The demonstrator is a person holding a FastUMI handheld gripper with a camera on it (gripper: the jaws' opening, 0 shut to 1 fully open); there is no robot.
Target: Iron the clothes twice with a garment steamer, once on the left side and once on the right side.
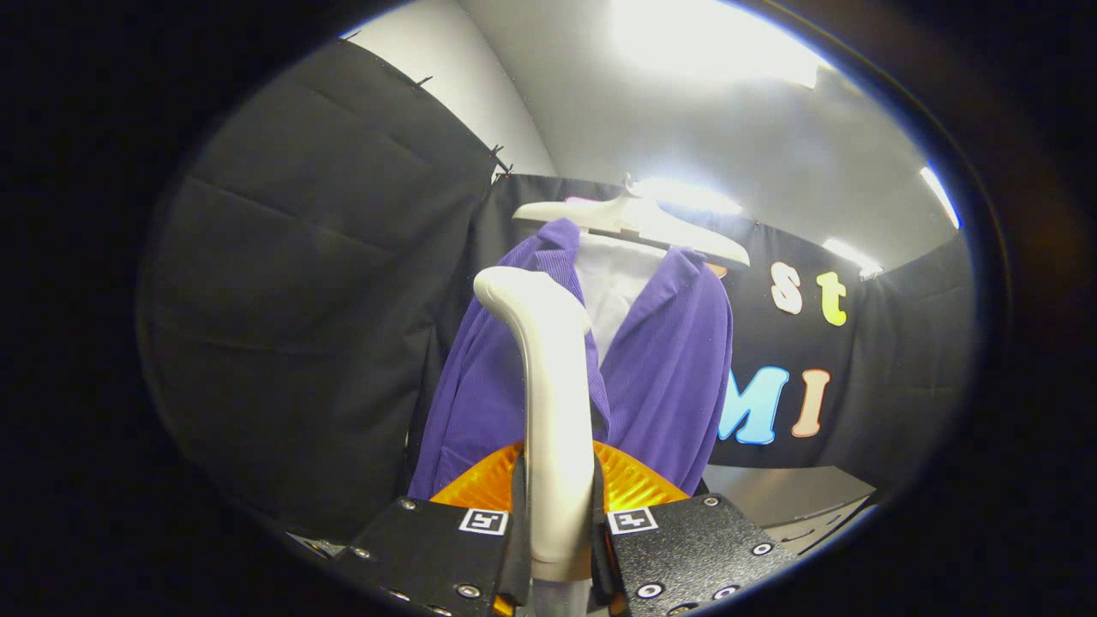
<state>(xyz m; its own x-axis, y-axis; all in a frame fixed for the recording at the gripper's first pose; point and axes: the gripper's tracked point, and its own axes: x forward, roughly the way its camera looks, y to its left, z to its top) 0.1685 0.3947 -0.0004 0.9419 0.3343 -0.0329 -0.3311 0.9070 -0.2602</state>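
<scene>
Gripper view: gripper point(557, 523) clamps steamer point(548, 386), seemingly just short of purple jacket point(668, 368).

The scene is viewed from the gripper point(557, 514) itself, tilted upward along its jaws. The garment steamer point(553, 411) is seen very close; the purple jacket point(668, 368) on its hanger point(634, 224) is faced just beyond.

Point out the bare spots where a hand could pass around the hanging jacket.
Open room lies beside the purple jacket on either flank, against the black cloth wall, and above the white hanger. Crowded: the claw is shut on the white steamer handle, which rises in front of the jacket's middle.
</scene>
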